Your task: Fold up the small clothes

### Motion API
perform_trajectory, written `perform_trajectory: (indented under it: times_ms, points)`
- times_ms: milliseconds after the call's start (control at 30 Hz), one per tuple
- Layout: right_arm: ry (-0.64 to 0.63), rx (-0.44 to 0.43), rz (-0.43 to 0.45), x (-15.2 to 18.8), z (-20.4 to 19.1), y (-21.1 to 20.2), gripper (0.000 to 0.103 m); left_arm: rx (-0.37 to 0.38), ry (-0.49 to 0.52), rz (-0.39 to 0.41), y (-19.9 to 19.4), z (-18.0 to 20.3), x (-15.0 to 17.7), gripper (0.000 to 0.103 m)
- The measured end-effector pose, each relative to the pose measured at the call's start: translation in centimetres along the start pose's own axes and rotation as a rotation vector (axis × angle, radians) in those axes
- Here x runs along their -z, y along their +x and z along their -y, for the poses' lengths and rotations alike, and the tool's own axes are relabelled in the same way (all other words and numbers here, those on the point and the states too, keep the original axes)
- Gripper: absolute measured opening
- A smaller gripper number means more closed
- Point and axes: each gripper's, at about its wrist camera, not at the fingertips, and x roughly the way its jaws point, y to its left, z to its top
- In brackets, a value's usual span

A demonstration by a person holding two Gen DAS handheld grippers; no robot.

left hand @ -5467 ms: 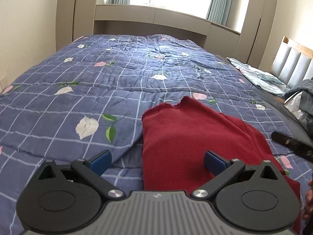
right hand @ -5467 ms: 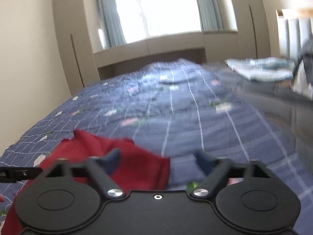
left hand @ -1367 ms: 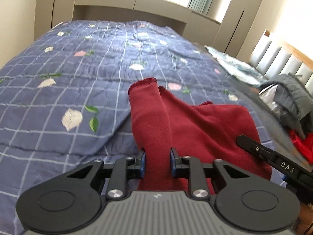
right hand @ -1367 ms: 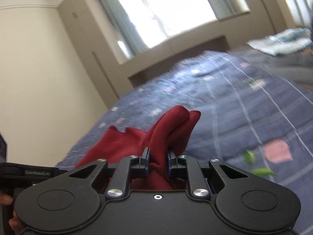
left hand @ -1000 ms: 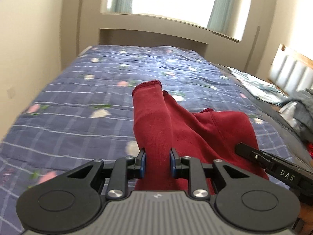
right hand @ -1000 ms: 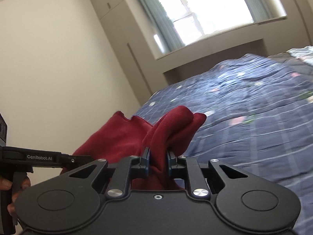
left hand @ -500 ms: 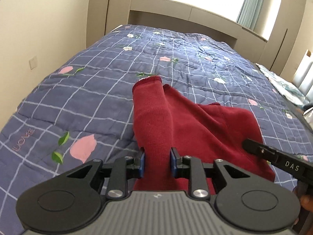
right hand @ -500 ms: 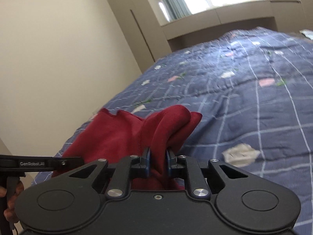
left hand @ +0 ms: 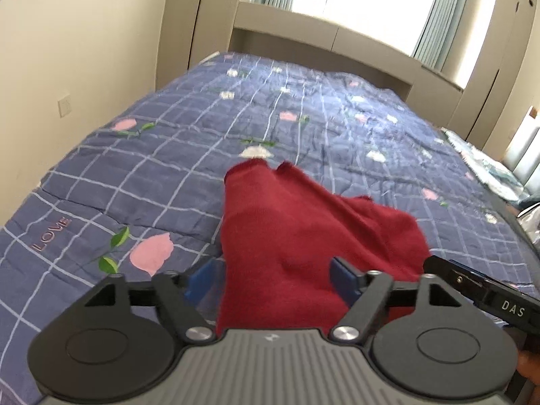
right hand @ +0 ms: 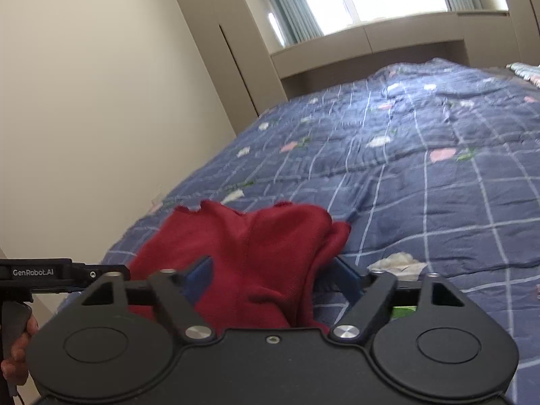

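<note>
A dark red knitted garment (left hand: 287, 222) lies bunched on the blue checked quilt (left hand: 168, 155) near the bed's front edge. My left gripper (left hand: 271, 276) has its jaws opening, spread wide on either side of the garment's near fold, and the blue pads no longer pinch it. In the right wrist view the same garment (right hand: 256, 243) slumps between the opening jaws of my right gripper (right hand: 271, 276), again without being squeezed. Each gripper shows in the other's view: the right one (left hand: 489, 293) at the right edge, the left one (right hand: 50, 273) at the left with a hand (right hand: 17, 337) on its handle.
A cream wall (left hand: 67, 50) runs along the bed's left side. A window ledge with cabinets (left hand: 320, 44) closes off the far end. A folded pale blue cloth (left hand: 486, 168) lies at the bed's right edge near a padded headboard (left hand: 526, 155). The quilt (right hand: 438, 185) stretches far beyond the garment.
Both grippers were shut on upright folds of the red garment; now both have sprung wide and the cloth has slumped lower and flatter onto the quilt. Both hands came down a little.
</note>
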Motion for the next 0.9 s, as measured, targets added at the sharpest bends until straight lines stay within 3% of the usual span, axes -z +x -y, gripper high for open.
perform_trajectory:
  times_ms: [100, 267, 533, 900]
  points:
    - [-0.009, 0.004, 0.042, -0.1, -0.7, -2.2, 0.099, 0.004, 0.004, 0.031, -1.9, 0.4, 0.2, 0.09]
    - [-0.014, 0.001, 0.113, 0.0, -2.0, -6.3, 0.102, -0.009, 0.018, 0.111, -5.9, 1.1, 1.1, 0.102]
    - [-0.06, 0.011, 0.2, 1.7, -3.9, -12.7, 0.102, -0.029, 0.061, 0.185, -11.3, 2.1, 4.4, 0.103]
    - [-0.141, 0.044, 0.248, 5.9, -6.0, -18.9, 0.102, -0.062, 0.106, 0.211, -15.5, 2.9, 10.4, 0.103]
